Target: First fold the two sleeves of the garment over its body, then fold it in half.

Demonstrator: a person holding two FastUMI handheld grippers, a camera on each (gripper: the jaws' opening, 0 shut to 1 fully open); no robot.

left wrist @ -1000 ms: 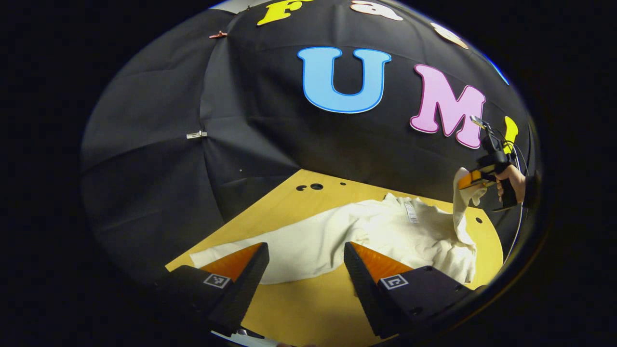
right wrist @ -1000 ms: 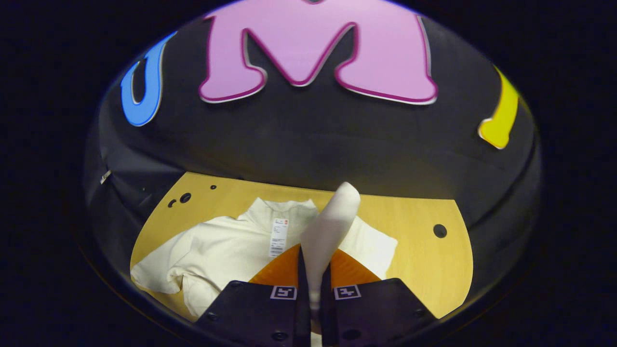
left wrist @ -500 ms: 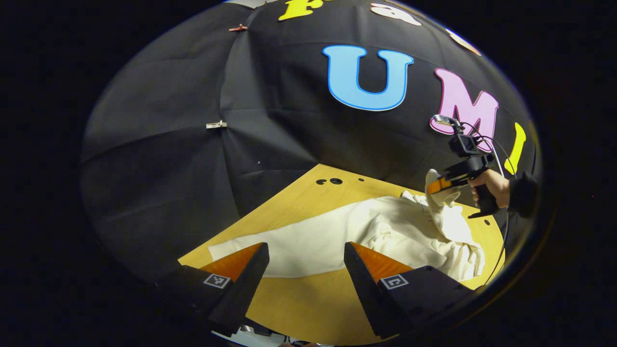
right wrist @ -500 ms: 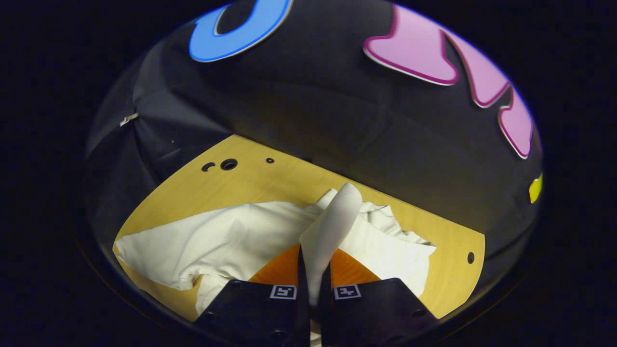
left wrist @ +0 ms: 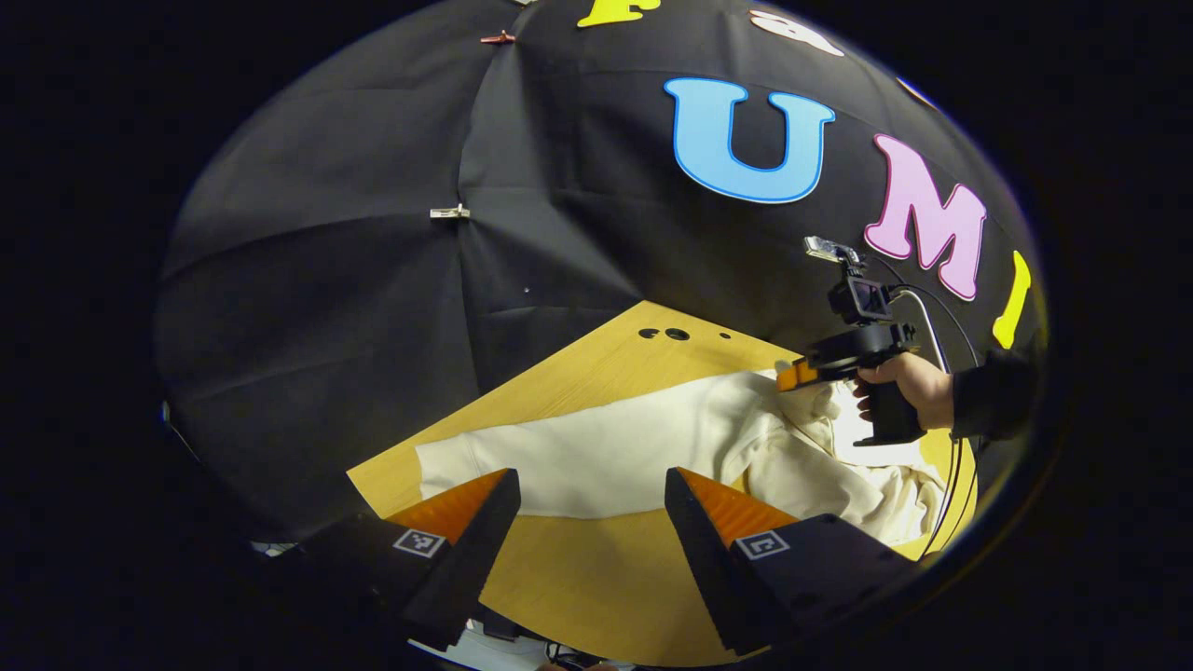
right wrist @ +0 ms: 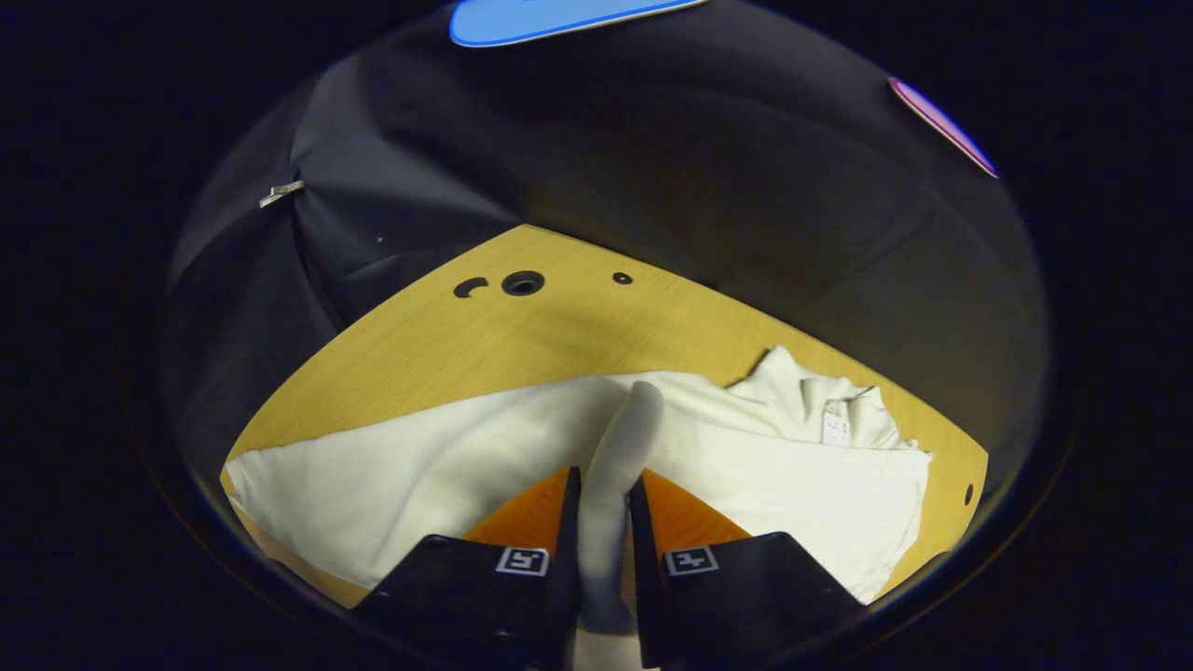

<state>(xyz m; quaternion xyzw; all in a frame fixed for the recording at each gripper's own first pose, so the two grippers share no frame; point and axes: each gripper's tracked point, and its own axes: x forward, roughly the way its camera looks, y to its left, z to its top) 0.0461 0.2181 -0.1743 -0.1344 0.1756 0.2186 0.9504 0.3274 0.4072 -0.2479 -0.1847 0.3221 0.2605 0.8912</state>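
Right hand-held gripper point(right wrist: 601, 522) clamped on sleeve point(right wrist: 623, 438), garment point(right wrist: 447, 466) body directly below, long axis 9-to-3 o'clock. Left hand-held gripper point(left wrist: 590, 513) spread apart, hem at 12 o'clock.

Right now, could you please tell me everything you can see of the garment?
The garment is cream, soft knit-looking cloth, lying rumpled on the wooden table. Its collar, with a small tag, points toward the far right. The right gripper pinches one sleeve over the body. The left gripper hangs open, apart from it.

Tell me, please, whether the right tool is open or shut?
Shut: the right tool has both fingers pressed on the cream sleeve between them, over the garment.
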